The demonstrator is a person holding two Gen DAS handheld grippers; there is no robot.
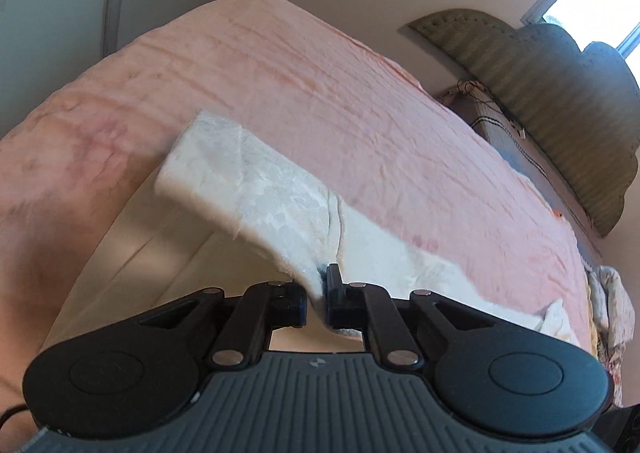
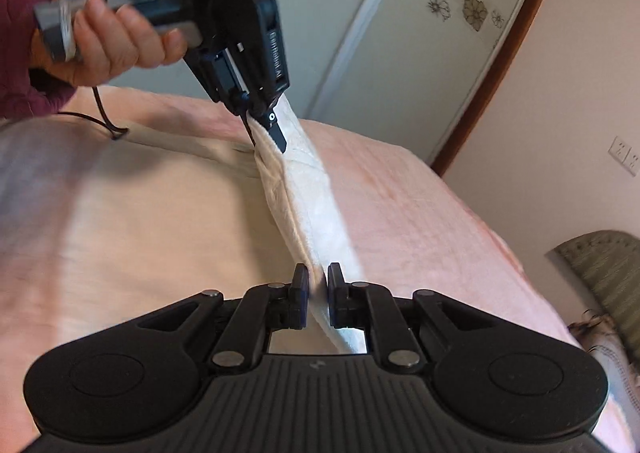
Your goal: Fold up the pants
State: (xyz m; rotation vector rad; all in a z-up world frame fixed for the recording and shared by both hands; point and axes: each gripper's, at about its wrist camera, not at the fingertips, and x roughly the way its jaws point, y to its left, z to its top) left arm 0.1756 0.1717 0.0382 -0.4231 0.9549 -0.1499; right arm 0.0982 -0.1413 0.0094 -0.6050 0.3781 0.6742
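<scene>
White fleecy cloth, the pants, is stretched in the air between both tongs above the pink bed, near its long edge, with one end trailing onto the cover. The left tongs are clamped on one end and the right tongs are pinched tight on the other. The cloth looks light, soft and limp, so it will probably sag and twist wherever it is unsupported. It seems fuzzy enough not to slip. Holding it at corners or along a hem, with the span kept taut, should give a flat fold.
</scene>
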